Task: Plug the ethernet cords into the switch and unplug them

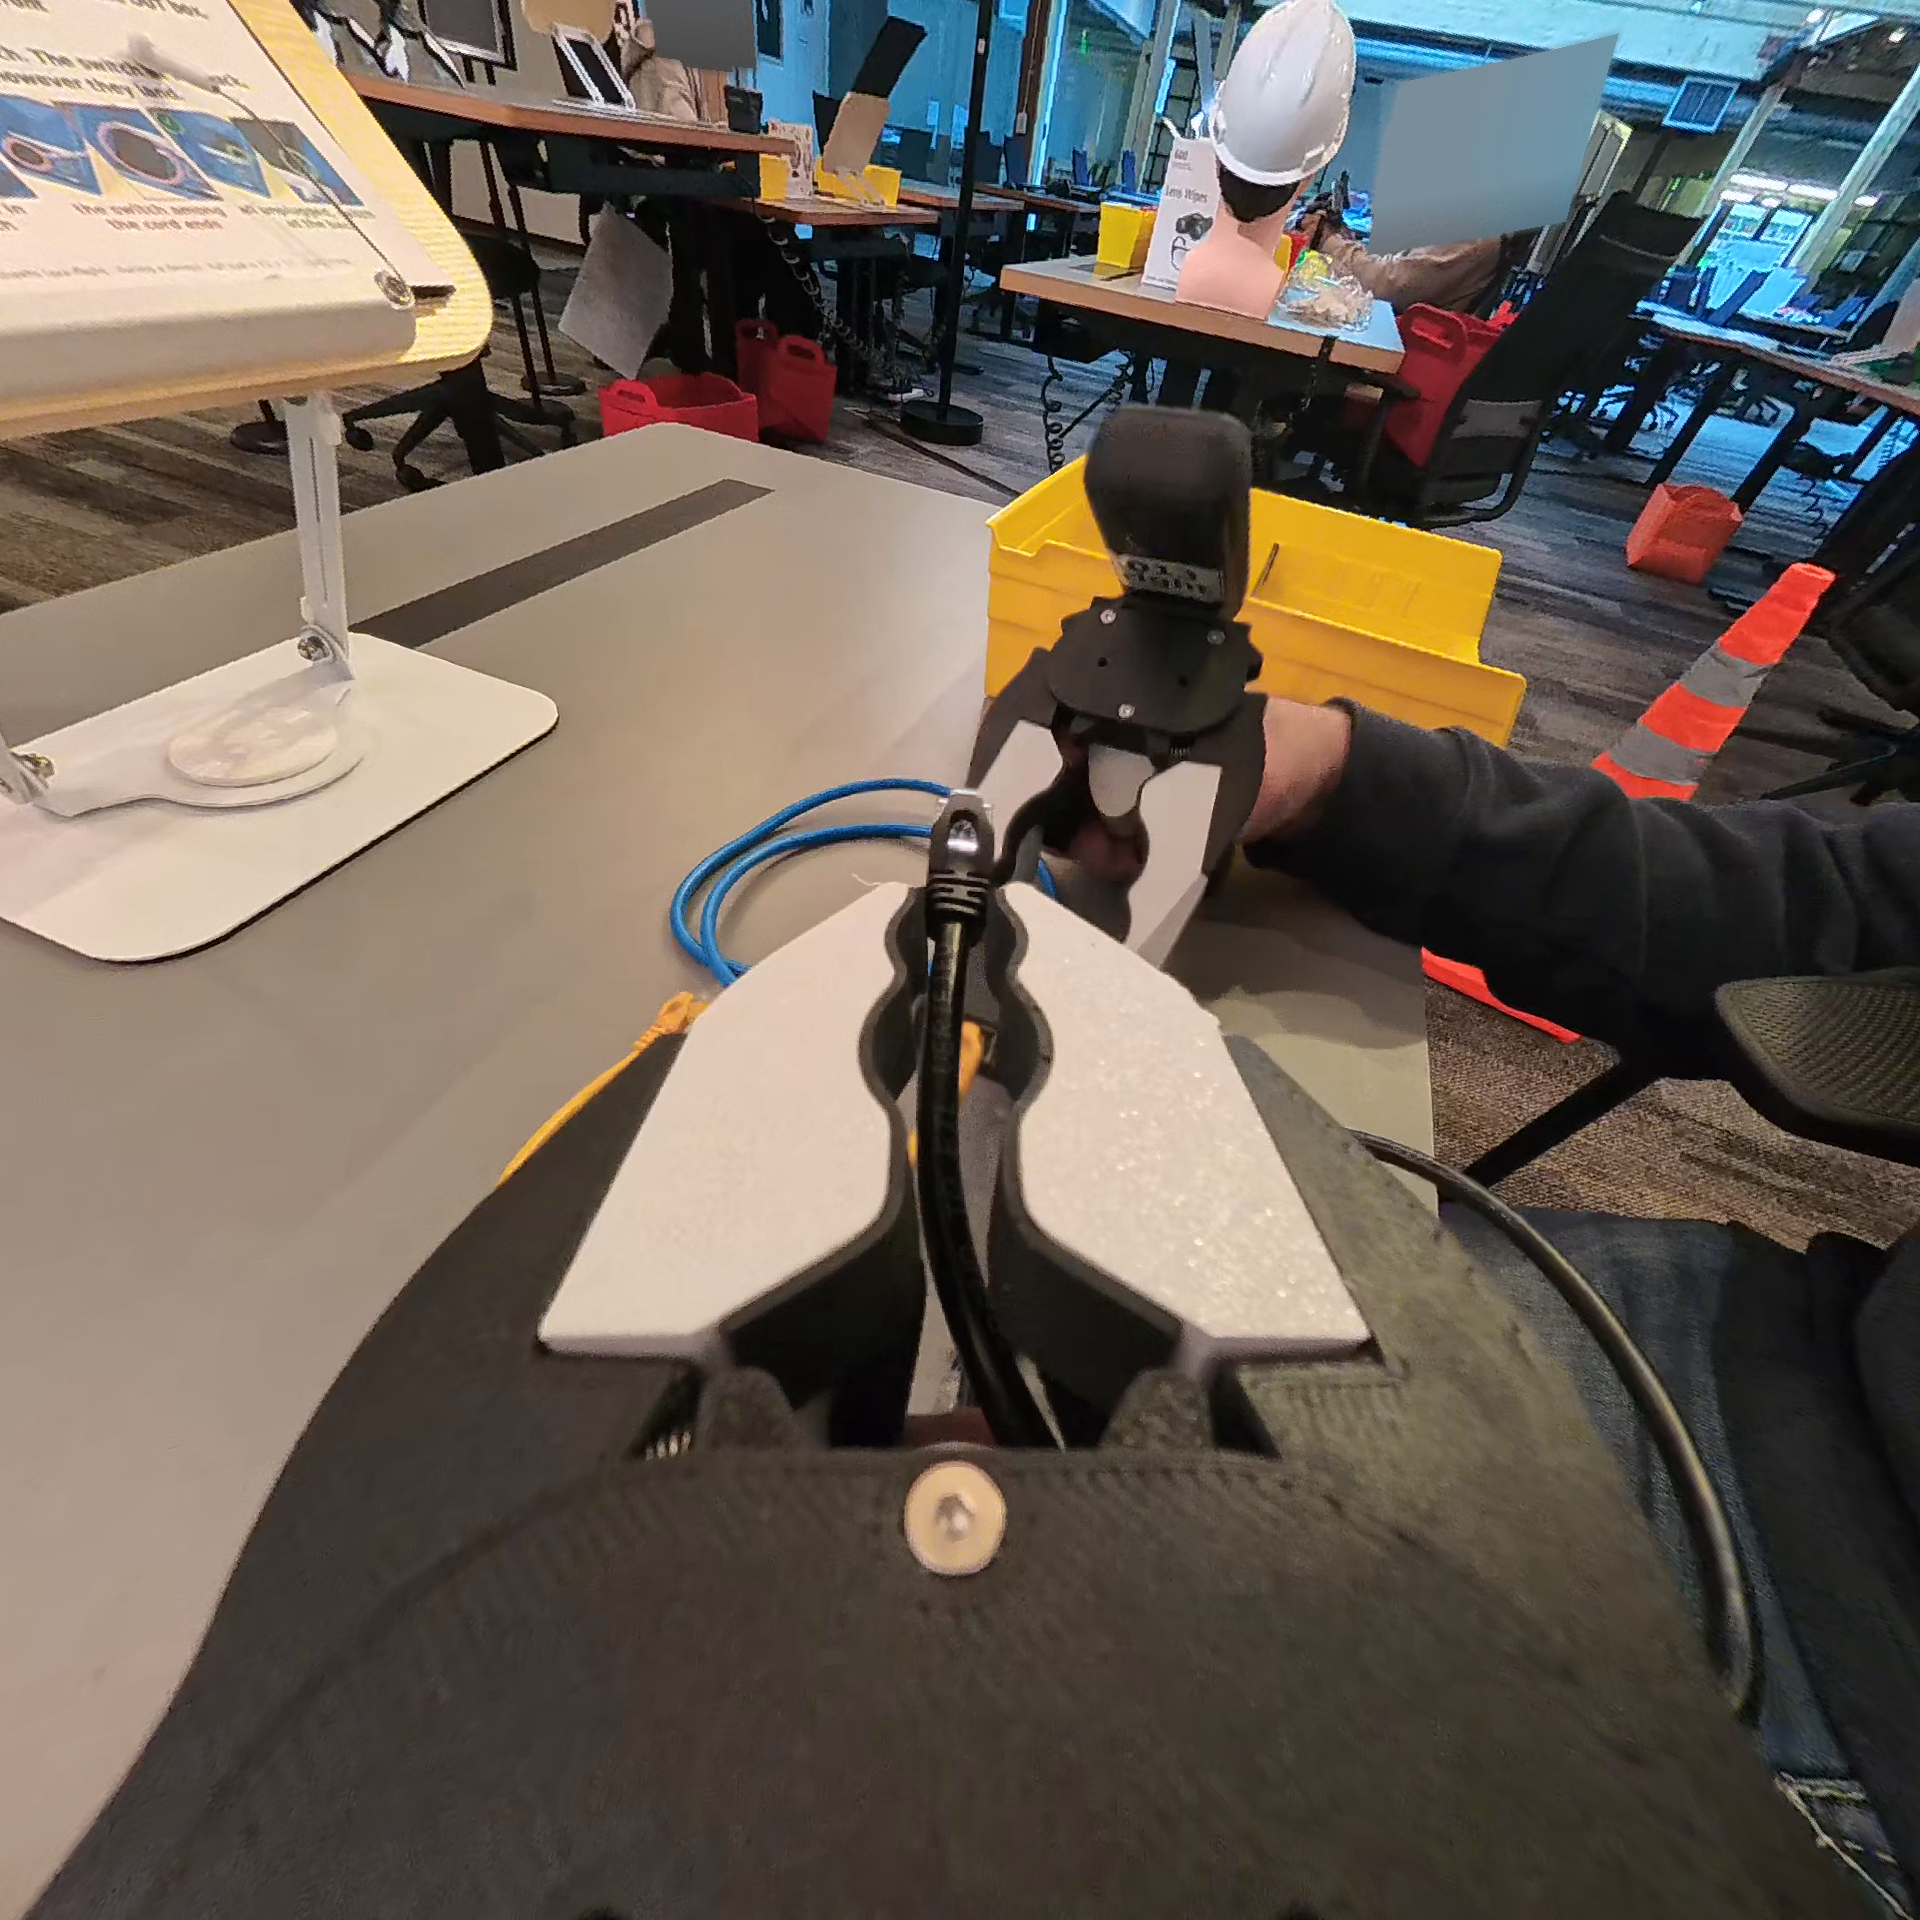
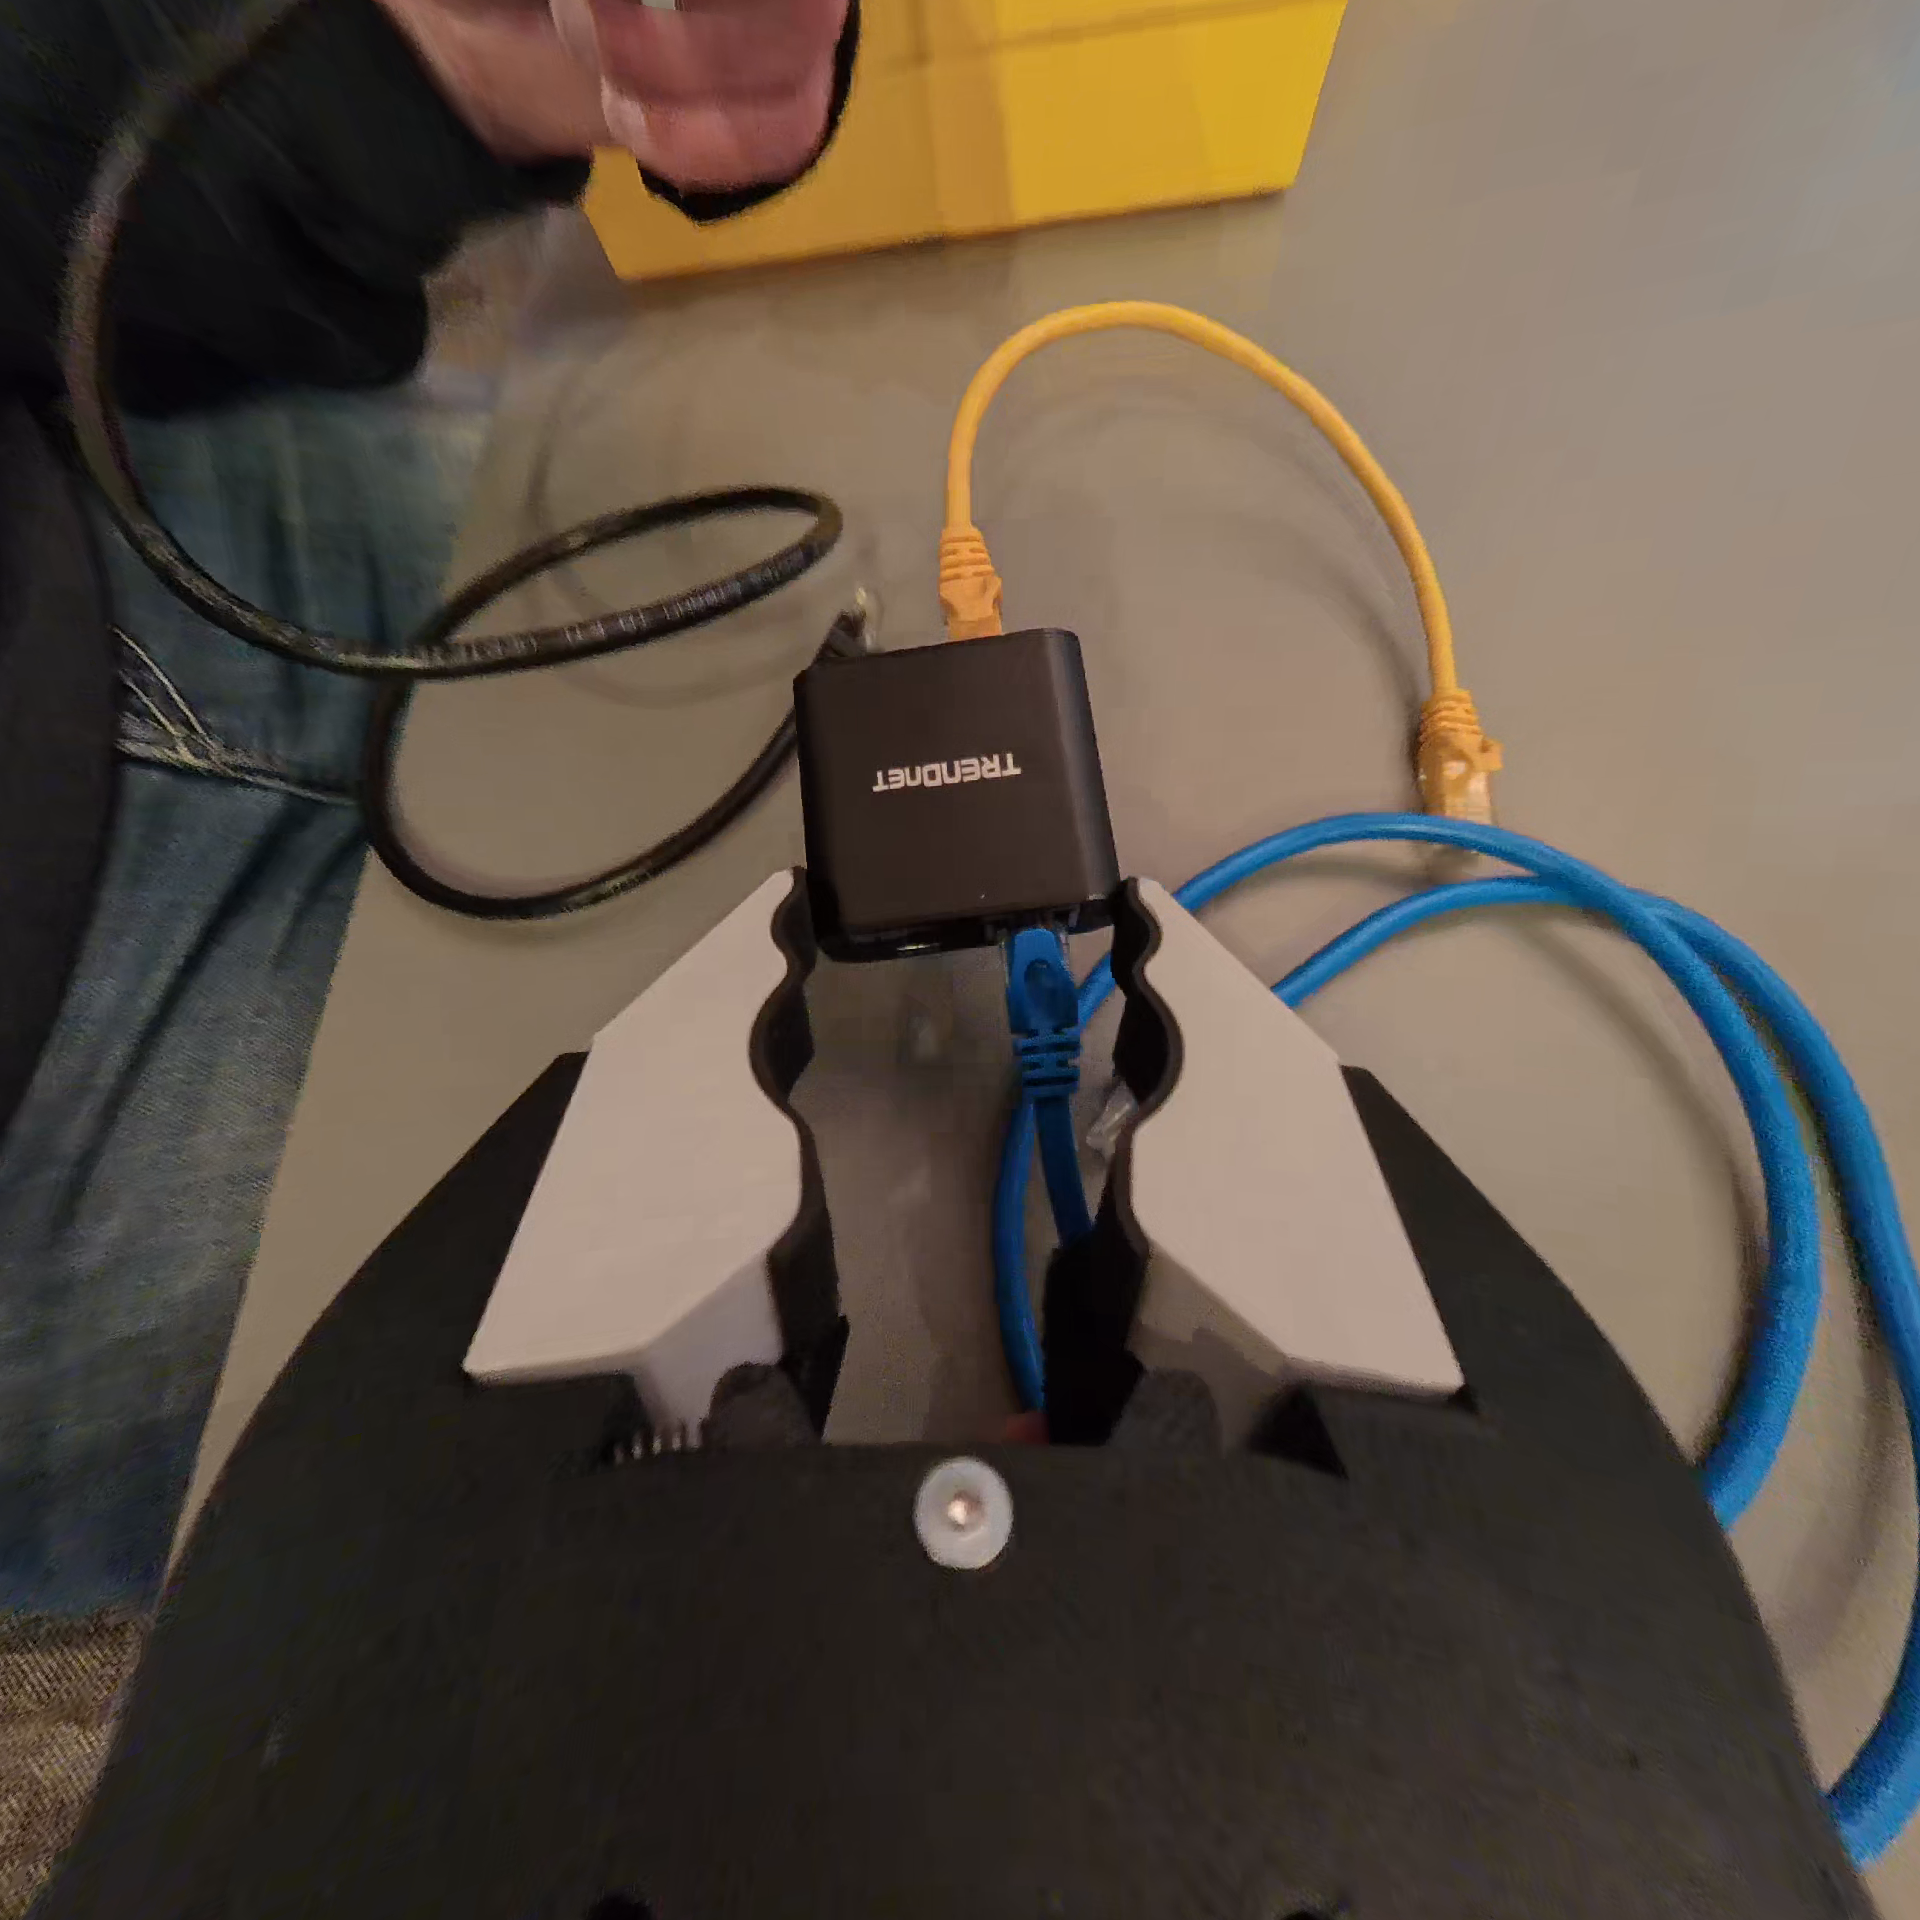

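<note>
Clamped in my left claw (image 1: 961,904), the black cord (image 1: 951,1091) points its plug toward the frame's centre. My right claw (image 2: 961,914) grips the switch (image 2: 951,779) mid-frame on the counter (image 2: 1558,416), so that plug must travel toward it.

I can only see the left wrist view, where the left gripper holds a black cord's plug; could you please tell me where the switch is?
Observer: The black switch sits on the table, its near end gripped between the right gripper fingers.
Operator: Thank you; is anything plugged in already?
Observer: Yes, the blue cord is plugged into its near face.
Operator: And on the far side?
Observer: The yellow cord has one end in the far face; its other plug lies free.
</note>
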{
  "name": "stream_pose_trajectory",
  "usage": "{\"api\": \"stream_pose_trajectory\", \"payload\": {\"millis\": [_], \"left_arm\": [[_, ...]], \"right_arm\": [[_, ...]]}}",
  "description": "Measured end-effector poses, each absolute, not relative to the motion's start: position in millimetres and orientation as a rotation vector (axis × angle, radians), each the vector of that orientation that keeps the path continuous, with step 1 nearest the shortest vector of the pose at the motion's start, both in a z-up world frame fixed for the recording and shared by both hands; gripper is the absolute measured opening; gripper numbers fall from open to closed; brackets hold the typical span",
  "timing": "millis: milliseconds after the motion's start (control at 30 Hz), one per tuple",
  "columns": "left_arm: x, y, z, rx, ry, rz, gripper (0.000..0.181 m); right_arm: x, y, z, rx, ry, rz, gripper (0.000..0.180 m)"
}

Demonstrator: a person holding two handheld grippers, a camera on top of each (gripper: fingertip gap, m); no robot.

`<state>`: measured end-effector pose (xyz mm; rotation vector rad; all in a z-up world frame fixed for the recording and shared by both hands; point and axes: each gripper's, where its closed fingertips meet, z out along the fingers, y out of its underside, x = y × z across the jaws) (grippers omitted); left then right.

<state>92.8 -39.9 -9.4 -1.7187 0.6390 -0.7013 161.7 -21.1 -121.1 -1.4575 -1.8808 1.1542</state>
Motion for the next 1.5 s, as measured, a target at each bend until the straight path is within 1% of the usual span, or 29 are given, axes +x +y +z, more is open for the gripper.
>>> {"api": "stream_pose_trajectory", "payload": {"millis": [267, 500, 833, 1133, 1500], "left_arm": [[97.5, -44.4, -10.1, -1.726, 0.690, -0.707, 0.010], [113.6, -46.1, -22.4, -1.799, 0.782, -0.642, 0.011], [115.5, -42.6, -40.4, -1.874, 0.838, -0.554, 0.011], [115.7, -42.5, -46.1, -1.904, 0.871, -0.524, 0.011], [117.5, -43.2, -51.6, -1.925, 0.888, -0.541, 0.011]], "right_arm": [[155.4, -11.7, -91.9, -1.427, -1.782, 1.334, 0.057], [152.1, -7.9, -75.3, -1.347, -1.752, 1.438, 0.057], [151.6, -12.5, -73.1, -1.296, -1.800, 1.487, 0.057], [153.6, -12.7, -74.7, -1.299, -1.834, 1.496, 0.057], [151.2, -12.0, -79.4, -1.294, -1.877, 1.395, 0.057]]}}
